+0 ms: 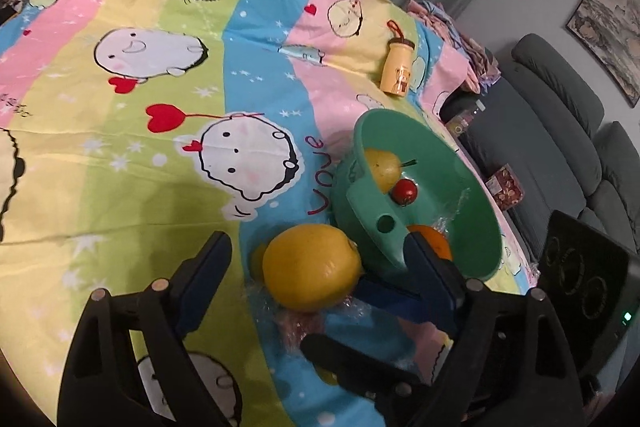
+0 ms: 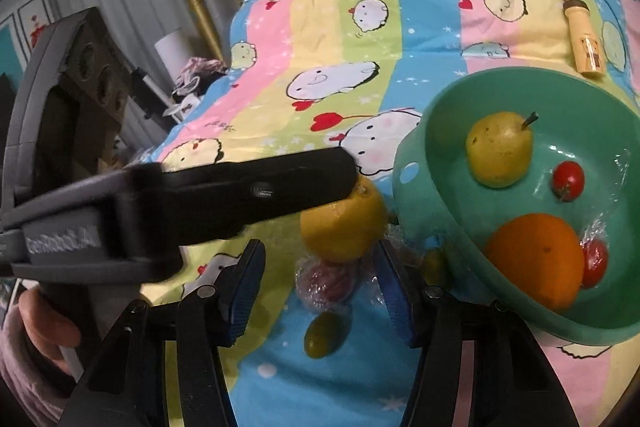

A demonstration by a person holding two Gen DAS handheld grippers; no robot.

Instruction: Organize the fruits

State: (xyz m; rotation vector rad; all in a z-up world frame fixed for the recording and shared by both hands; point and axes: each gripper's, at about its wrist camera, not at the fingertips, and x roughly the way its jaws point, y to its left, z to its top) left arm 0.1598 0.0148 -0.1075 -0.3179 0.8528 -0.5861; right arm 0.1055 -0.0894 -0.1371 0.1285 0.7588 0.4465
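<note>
1. Your left gripper carries pale lettering that looks like "GenRobot.AI"; the striped cartoon sheet has red script reading roughly "love"; the small print on the yellow bottle is too small to read.
2. Count inside the green bowl: one pear, one orange, two small red fruits, one of them under clear film.
3. On the sheet beside the bowl: one large yellow citrus, one plastic-wrapped reddish fruit, one green olive-shaped fruit.
4. Your left gripper's jaws stand released around the citrus; your right gripper is open too, gripping nothing, the wrapped fruit between its fingers.
</note>
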